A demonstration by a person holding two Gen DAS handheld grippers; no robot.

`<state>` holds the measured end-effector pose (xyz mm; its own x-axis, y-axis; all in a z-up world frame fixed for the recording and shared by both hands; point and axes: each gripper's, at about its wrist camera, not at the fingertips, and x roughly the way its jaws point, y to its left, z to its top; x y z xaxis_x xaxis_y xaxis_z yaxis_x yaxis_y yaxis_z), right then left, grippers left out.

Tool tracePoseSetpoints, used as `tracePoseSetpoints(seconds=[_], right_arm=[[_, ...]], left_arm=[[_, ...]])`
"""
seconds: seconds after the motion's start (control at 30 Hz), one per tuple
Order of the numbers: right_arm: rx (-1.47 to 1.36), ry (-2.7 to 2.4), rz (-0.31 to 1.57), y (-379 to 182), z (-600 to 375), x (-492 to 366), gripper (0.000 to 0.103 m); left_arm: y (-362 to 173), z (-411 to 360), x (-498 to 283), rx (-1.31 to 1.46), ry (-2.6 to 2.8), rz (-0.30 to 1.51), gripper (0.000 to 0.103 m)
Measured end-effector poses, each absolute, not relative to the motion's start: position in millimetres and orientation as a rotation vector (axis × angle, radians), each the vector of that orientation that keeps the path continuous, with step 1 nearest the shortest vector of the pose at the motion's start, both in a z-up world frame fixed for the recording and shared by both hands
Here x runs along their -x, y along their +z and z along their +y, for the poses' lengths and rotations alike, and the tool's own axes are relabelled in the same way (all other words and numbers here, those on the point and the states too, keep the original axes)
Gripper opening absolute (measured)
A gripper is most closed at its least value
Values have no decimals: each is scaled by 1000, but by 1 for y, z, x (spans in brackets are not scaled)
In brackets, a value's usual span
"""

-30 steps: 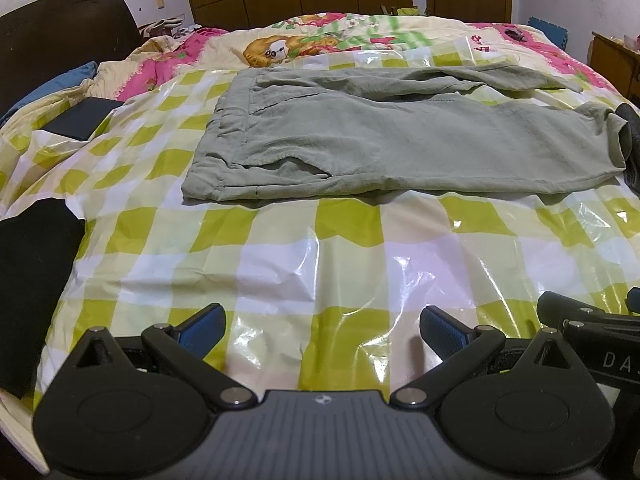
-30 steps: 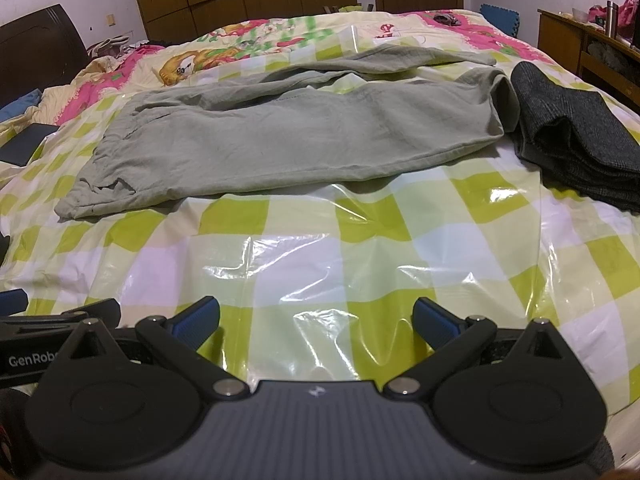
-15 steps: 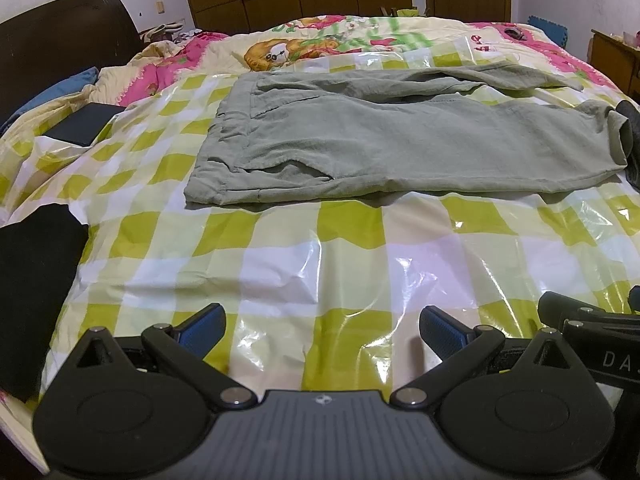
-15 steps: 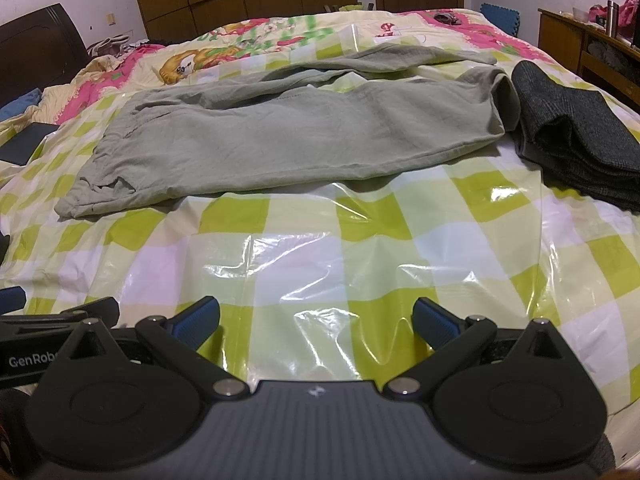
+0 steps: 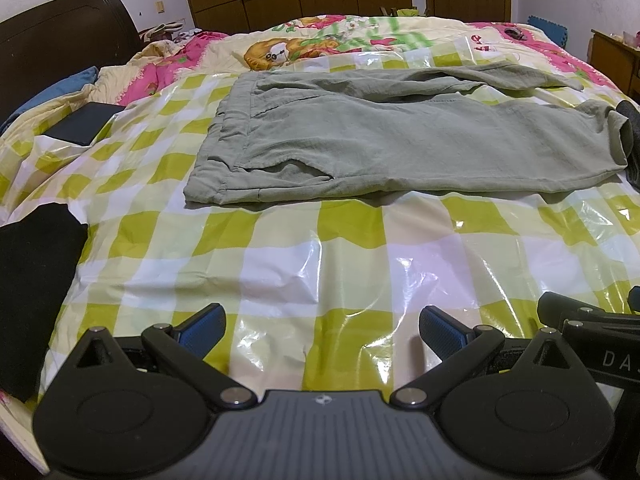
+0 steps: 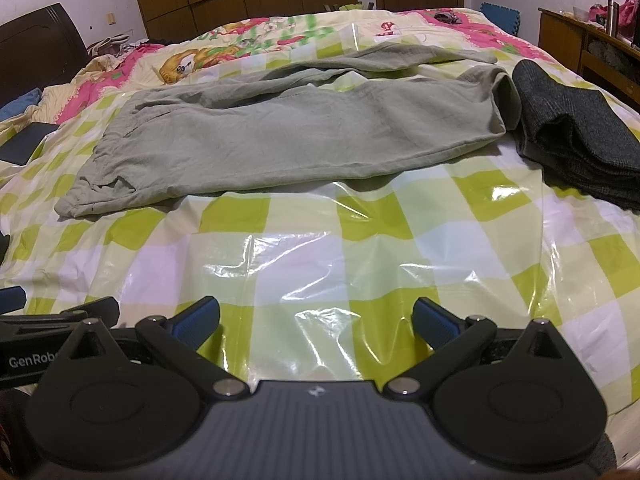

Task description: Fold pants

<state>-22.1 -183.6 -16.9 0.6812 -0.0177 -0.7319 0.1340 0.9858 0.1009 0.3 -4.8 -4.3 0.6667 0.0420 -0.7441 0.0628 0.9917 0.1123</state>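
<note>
Grey-green pants (image 5: pixel 400 140) lie spread flat on the checked plastic sheet (image 5: pixel 320 248) over the bed, waistband to the left, legs running right; they also show in the right wrist view (image 6: pixel 288 136). The far leg lies loosely behind the near one. My left gripper (image 5: pixel 322 330) is open and empty, low over the sheet, well short of the pants. My right gripper (image 6: pixel 316 320) is open and empty too, beside the left one, also short of the pants.
A folded dark grey garment (image 6: pixel 576 132) lies right of the pant cuffs. A black cloth (image 5: pixel 36 280) lies at the left bed edge. A dark flat box (image 5: pixel 82 122) sits at far left. A headboard (image 5: pixel 60 40), wardrobe and side table (image 6: pixel 592 52) surround the bed.
The left wrist view has drifted slightly, so the pants sit a touch more central. The right gripper has barely moved. Both stay open.
</note>
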Motion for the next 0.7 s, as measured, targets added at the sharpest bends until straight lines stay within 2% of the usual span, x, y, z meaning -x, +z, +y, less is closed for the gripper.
tracePoseSetpoints(seconds=[0.33, 0.47, 0.7], right_arm=[[-166, -84, 825, -20, -183, 21, 102], [-105, -61, 766, -10, -175, 20, 102], [-96, -18, 733, 3, -168, -30, 102]], left_arm=[[-3, -5, -1, -125, -21, 828, 103], [1, -5, -8, -150, -35, 794, 103], [6, 8, -48, -195, -29, 751, 103]])
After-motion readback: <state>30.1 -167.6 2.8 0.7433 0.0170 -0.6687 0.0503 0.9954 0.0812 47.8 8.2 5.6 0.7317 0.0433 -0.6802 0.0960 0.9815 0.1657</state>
